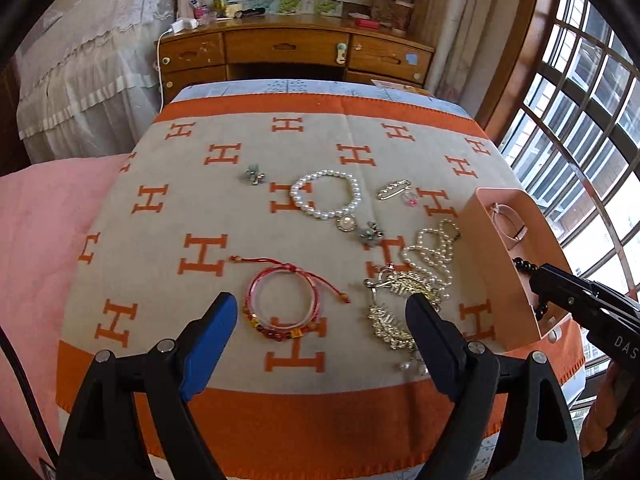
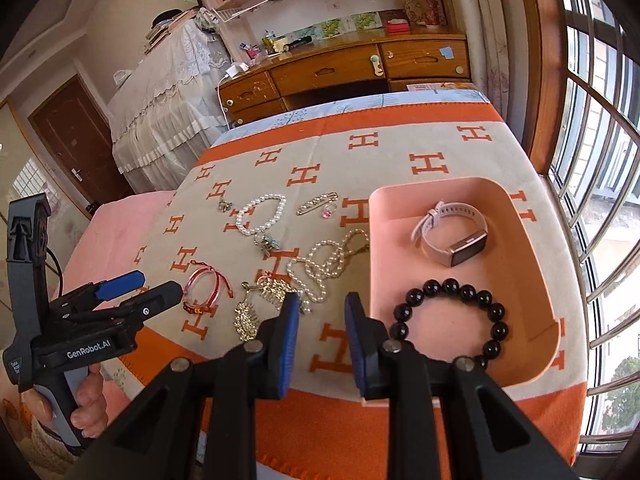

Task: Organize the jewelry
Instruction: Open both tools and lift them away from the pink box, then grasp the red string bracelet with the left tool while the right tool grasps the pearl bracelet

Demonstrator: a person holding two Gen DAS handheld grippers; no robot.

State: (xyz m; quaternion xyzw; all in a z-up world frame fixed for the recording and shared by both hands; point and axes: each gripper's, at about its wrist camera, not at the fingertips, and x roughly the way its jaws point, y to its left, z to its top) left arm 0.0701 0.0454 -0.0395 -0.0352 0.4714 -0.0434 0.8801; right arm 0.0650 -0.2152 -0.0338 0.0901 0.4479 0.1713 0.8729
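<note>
Jewelry lies on an orange-and-beige blanket (image 1: 200, 200). A pink tray (image 2: 532, 280) at the right holds a pale pink watch (image 2: 452, 232) and a black bead bracelet (image 2: 452, 316). My left gripper (image 1: 322, 312) is open and empty above a red string bracelet (image 1: 280, 300), with a gold leaf piece (image 1: 396, 304) by its right finger. My right gripper (image 2: 322, 312) is open and empty at the tray's near left corner. A pearl bracelet (image 1: 326, 196), a pearl necklace (image 1: 432, 252), a silver pin (image 1: 394, 190) and two small bow pieces (image 1: 254, 174) lie further back.
A wooden desk with drawers (image 1: 292, 56) stands behind the table. Barred windows (image 2: 600, 160) run along the right. A pink cushion (image 1: 40, 240) lies left of the table. A lace-covered piece of furniture (image 1: 80, 60) stands at the far left.
</note>
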